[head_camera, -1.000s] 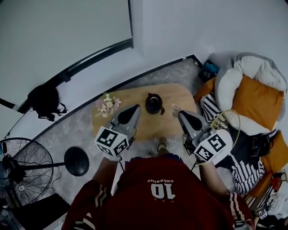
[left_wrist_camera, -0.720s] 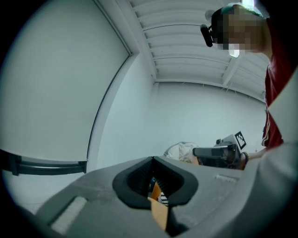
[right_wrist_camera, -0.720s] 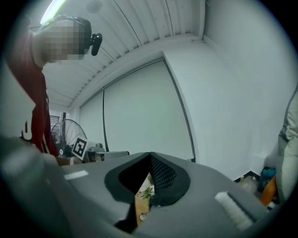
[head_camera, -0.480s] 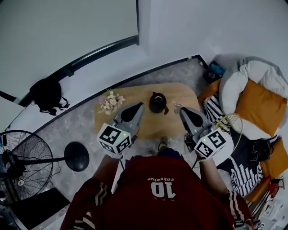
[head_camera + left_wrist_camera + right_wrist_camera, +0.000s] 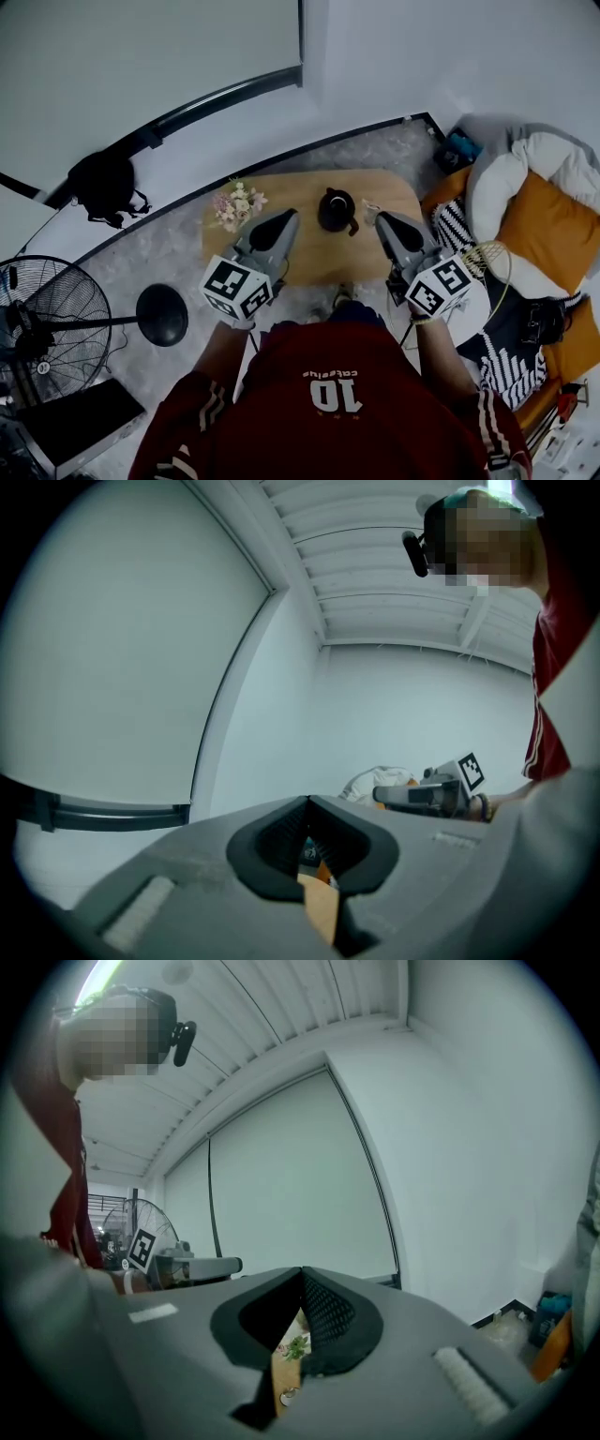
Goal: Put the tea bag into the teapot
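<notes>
A dark teapot [image 5: 336, 210] stands at the far middle of a low wooden table [image 5: 309, 251]. Just right of it lies a small pale thing, the tea bag [image 5: 369, 207], too small to make out. My left gripper [image 5: 289, 217] points at the table left of the teapot, shut and empty; in the left gripper view its jaws [image 5: 307, 801] meet at the tips. My right gripper [image 5: 381, 218] hovers just short of the tea bag, its jaws [image 5: 302, 1271] closed with nothing between them. Table wood and flowers show through the gap below the tips.
A pink flower bunch [image 5: 239, 202] sits on the table's left end. A standing fan [image 5: 37, 323] with a black round base [image 5: 161, 314] and a black bag [image 5: 103, 183] are at the left. Orange and white cushions [image 5: 548, 220] pile up at the right.
My right gripper has moved forward and a little left, closer to the teapot and the tea bag. The left gripper has hardly moved. Both jaws stay shut.
</notes>
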The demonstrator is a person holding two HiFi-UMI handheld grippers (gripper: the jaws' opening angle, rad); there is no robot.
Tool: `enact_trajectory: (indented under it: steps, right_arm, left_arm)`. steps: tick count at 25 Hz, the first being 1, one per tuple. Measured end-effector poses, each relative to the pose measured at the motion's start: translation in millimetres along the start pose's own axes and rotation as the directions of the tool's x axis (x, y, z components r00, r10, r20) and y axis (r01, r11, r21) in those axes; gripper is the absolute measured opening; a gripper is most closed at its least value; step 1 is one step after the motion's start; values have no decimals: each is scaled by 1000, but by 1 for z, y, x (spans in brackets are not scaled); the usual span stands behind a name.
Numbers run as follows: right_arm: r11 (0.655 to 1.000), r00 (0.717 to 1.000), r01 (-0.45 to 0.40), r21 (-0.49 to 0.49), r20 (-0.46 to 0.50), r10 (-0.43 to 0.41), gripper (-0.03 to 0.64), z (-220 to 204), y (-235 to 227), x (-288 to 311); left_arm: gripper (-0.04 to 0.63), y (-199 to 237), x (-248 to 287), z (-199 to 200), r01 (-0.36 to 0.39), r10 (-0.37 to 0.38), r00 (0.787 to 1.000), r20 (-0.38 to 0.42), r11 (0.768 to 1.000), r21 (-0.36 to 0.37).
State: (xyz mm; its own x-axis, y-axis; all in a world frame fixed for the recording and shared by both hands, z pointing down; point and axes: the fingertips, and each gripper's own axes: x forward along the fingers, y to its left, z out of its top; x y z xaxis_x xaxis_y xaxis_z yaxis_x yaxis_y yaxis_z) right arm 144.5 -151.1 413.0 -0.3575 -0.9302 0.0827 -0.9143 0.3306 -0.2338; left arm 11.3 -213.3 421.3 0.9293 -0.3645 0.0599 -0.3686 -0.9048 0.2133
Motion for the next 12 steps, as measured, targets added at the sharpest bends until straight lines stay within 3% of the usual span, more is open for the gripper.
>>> enact_trajectory:
  steps: [12]
  right_arm:
    - [999,997,6,-33,-71,-8,2,-31,-31,23]
  left_arm:
    - [2,2,-8,-13,-26,26,1000,-17,1000,-7]
